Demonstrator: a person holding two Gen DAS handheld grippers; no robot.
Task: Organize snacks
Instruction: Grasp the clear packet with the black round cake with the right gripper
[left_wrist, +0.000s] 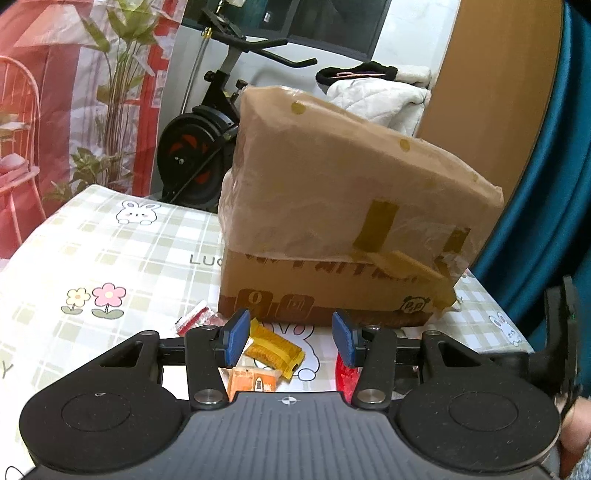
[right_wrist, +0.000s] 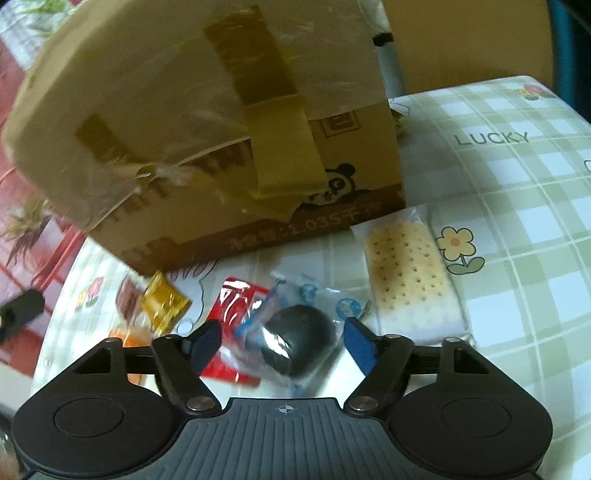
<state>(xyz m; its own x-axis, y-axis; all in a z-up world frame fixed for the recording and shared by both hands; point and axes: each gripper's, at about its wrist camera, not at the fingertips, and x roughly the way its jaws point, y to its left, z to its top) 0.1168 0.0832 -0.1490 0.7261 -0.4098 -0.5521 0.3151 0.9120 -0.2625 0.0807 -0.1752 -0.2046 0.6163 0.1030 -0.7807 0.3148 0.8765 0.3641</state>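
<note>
Ribbed black right claw (right_wrist: 280, 341) gapes around a crinkly clear-wrapped dark round snack (right_wrist: 295, 338); left claw (left_wrist: 290, 338) released, empty

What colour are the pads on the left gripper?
Blue pads on black fingers, best seen in the left wrist view.

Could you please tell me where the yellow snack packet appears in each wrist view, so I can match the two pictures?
Left wrist: the yellow snack packet lies low centre, near the left pad.
Right wrist: yellow snack packet lies lower left, before the box corner.
Shared landmark: the cardboard box.
</note>
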